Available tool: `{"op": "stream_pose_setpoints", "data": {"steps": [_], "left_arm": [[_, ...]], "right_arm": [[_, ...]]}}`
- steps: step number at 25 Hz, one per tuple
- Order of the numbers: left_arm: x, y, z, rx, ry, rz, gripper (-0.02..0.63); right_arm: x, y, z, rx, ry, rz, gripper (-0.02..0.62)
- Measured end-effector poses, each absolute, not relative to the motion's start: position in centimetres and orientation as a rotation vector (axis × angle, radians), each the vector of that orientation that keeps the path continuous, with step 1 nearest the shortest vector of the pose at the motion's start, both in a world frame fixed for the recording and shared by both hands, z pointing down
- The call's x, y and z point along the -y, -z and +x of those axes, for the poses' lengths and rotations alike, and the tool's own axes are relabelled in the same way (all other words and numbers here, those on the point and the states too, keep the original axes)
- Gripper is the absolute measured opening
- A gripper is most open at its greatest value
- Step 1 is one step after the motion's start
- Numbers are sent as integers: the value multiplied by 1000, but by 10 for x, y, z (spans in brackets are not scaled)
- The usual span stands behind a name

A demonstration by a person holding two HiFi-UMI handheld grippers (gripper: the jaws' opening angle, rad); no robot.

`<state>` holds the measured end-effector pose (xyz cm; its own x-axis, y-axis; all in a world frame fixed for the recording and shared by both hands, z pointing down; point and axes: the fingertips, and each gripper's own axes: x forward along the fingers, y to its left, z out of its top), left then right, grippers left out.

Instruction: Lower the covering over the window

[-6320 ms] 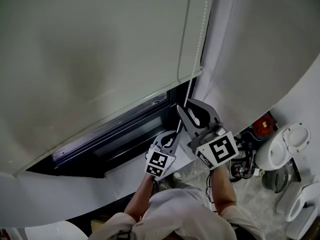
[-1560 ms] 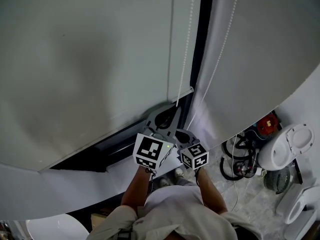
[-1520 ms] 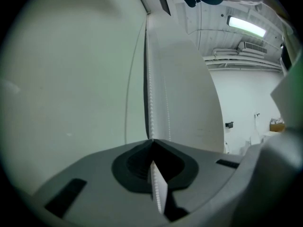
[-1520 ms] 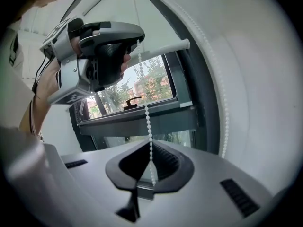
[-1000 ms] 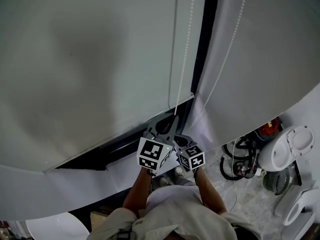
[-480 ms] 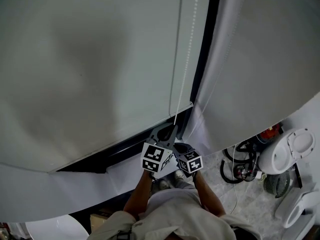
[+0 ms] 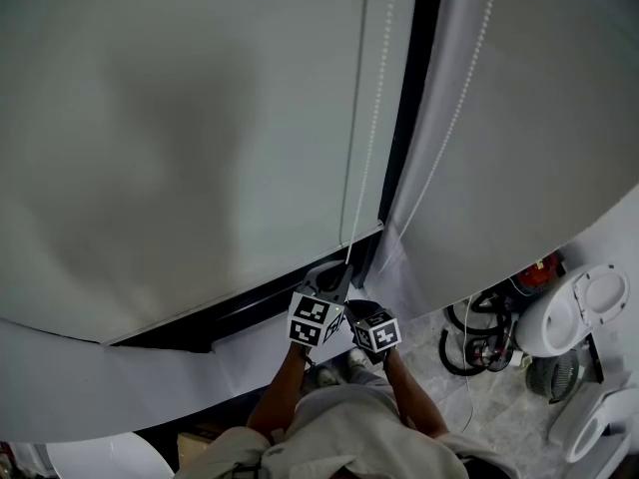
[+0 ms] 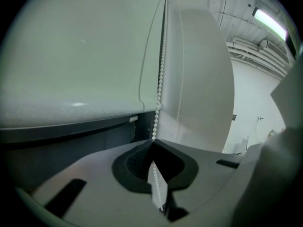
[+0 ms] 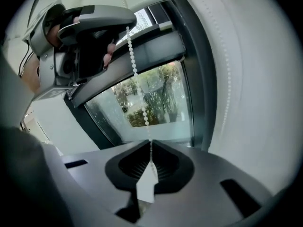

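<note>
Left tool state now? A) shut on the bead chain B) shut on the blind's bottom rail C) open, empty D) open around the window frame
A: in the left gripper view the left tool has its jaws pressed together, with the bead chain running down between them.

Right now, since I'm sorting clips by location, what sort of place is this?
Probably a workroom or office rather than a home: a window with roller blinds, a bare ceiling with a strip light, and coiled cables on a hard pale floor.
</note>
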<state>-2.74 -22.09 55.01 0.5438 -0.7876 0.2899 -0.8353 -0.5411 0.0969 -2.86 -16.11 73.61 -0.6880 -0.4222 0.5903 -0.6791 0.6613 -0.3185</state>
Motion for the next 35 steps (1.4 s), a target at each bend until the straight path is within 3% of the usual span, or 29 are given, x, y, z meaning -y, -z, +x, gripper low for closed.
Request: {"op": "stream_pose_setpoints", "data": {"steps": [16,19,23,35], "left_arm": [[207,-556,-19,1333,-308,2593,14],[202,-552,-19,1333,-290,2604,15],[199,-547,-19,1345,-274,2614,15],[182,-542,-30,1372,-232,2615,14]], "right_arm": [[149,-745,-26,2400,-603,847,20],[145,-736,-28,2431,-548,840,75],[143,-710,-23,2471,-500,853,115],[141,-590,0,2649,-308,1041,101]]}}
